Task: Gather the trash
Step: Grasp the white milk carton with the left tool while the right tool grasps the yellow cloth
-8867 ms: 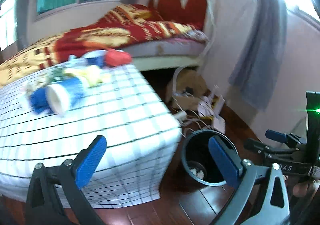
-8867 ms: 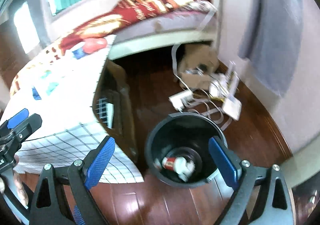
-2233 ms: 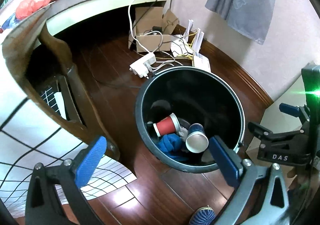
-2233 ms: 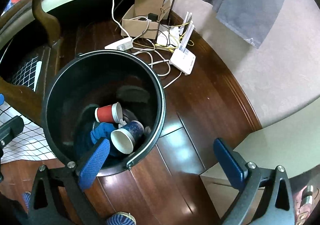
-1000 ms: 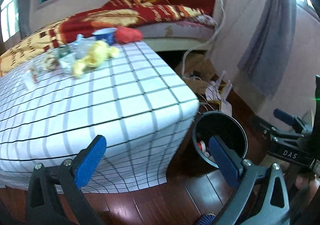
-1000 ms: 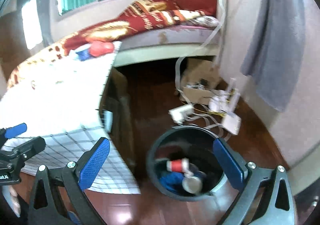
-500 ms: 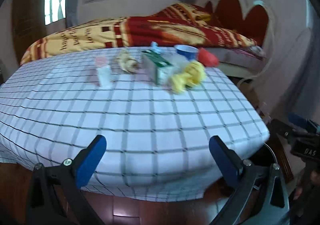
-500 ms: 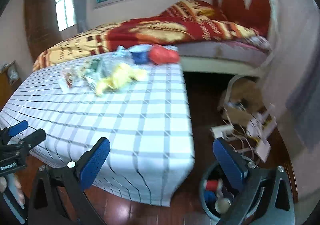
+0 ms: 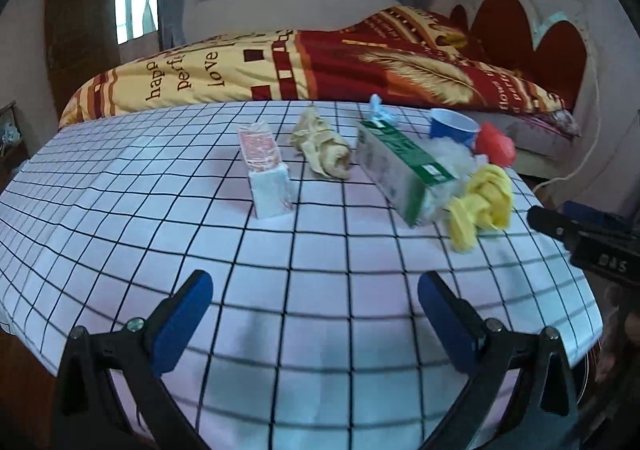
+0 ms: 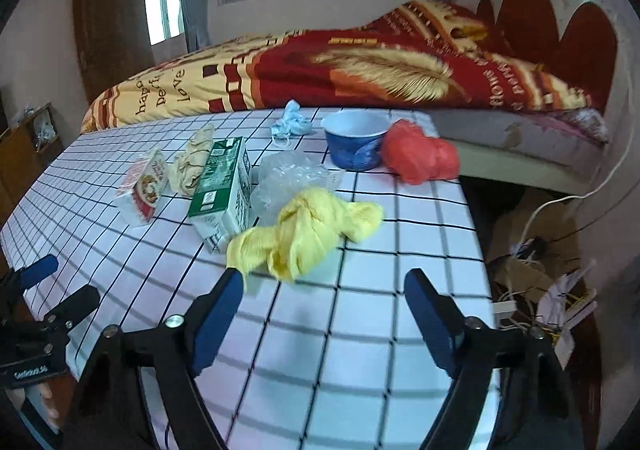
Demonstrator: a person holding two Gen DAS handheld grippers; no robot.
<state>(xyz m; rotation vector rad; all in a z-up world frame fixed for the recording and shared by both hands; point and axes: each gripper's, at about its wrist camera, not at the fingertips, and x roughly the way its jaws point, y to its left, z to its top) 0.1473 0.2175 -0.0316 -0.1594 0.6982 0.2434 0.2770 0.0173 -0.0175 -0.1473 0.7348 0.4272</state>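
Trash lies on the checked tablecloth (image 9: 120, 209): a small red-and-white carton (image 9: 265, 167), a crumpled beige wrapper (image 9: 320, 147), a green milk carton (image 9: 400, 165), a yellow cloth (image 10: 308, 234), clear plastic (image 10: 288, 173), a blue paper bowl (image 10: 354, 143), a red bag (image 10: 420, 157) and a light blue mask (image 10: 292, 121). My left gripper (image 9: 312, 314) hangs open over the near cloth with nothing between its fingers. My right gripper (image 10: 324, 310) is open just short of the yellow cloth, its jaws closing on nothing. Each gripper shows at the other view's edge.
A bed (image 9: 320, 57) with a red and yellow blanket runs behind the table. Right of the table, on the wooden floor, lie a cardboard box and tangled cables (image 10: 552, 290). A dark rim (image 9: 586, 366) shows past the table's right corner.
Both grippers have swung from the bin on the floor up and left over the table. The trash pile has come nearer, and the right gripper's fingers have narrowed.
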